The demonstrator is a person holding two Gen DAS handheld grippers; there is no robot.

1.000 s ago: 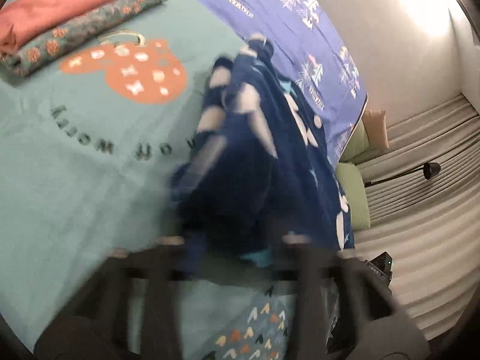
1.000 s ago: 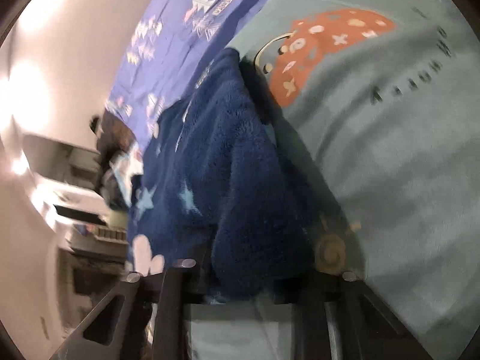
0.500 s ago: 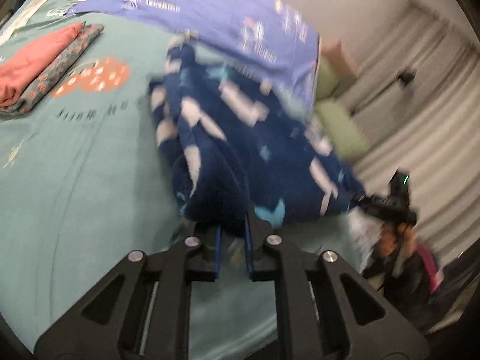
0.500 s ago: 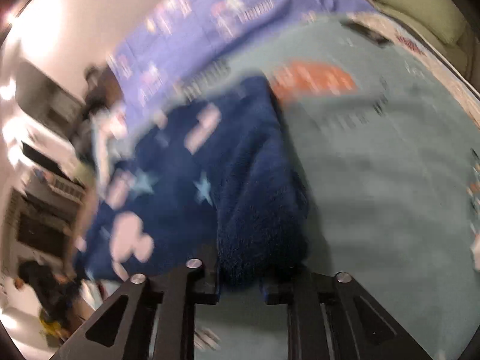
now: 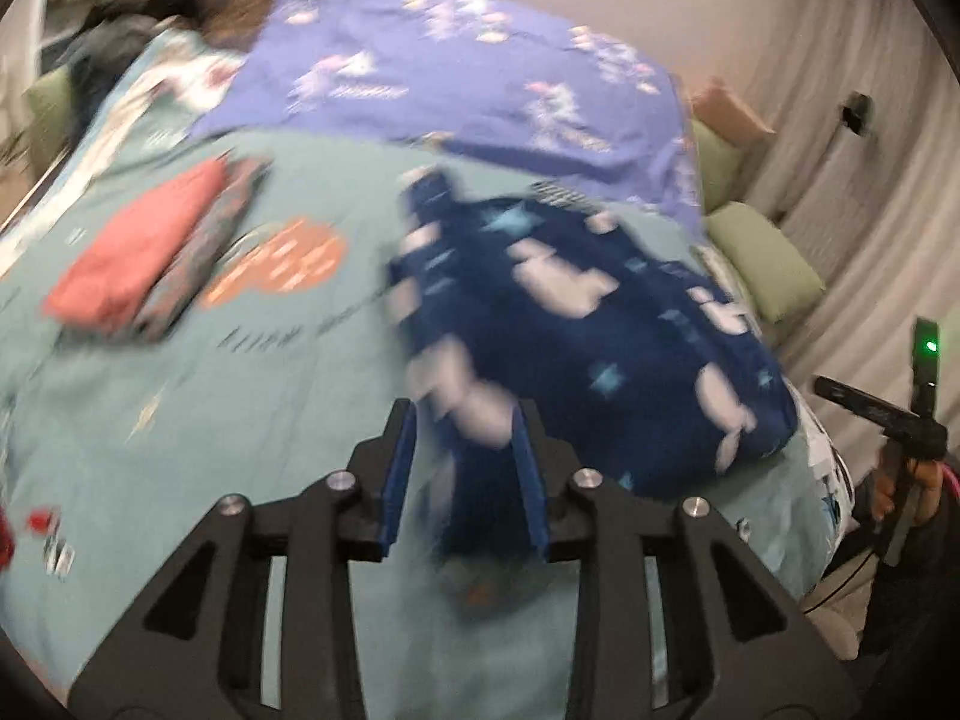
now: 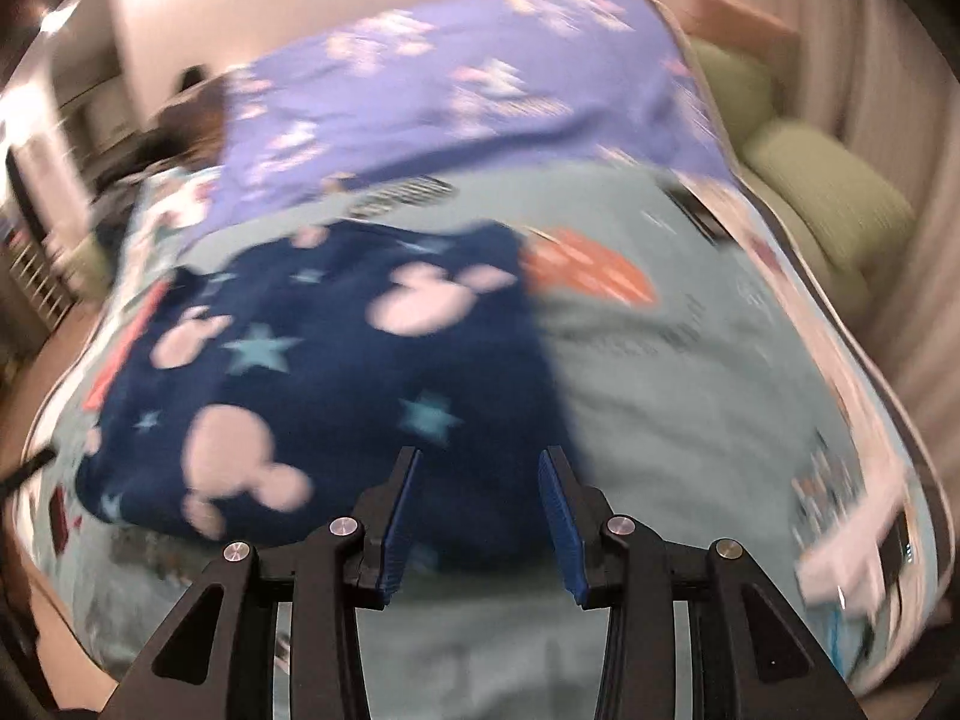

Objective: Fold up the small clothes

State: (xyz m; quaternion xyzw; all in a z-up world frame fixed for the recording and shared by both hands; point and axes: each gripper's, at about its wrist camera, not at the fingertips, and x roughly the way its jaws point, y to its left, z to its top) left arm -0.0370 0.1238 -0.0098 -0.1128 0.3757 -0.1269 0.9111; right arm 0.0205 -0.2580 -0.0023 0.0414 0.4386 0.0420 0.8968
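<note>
A navy fleece garment (image 5: 570,324) with pale mouse-head shapes and stars lies folded on the teal bed cover (image 5: 180,420). My left gripper (image 5: 462,420) hovers over its near left corner. Its jaws are opening, and blurred fabric sits between them without being pinched. In the right wrist view the same garment (image 6: 312,372) spreads to the left. My right gripper (image 6: 480,459) is above its near right edge. These jaws are opening too, and the pads stand clear of the cloth below them.
A folded stack with a red piece on a floral one (image 5: 138,264) rests at the left of the bed. A purple blanket (image 5: 480,72) covers the far end. Green cushions (image 5: 762,264) sit at the right. A black device with a green light (image 5: 918,372) shows at the right edge.
Both grippers were shut on the garment's edges; now their jaws stand apart and both have lifted back. The garment has dropped flat onto the bed.
</note>
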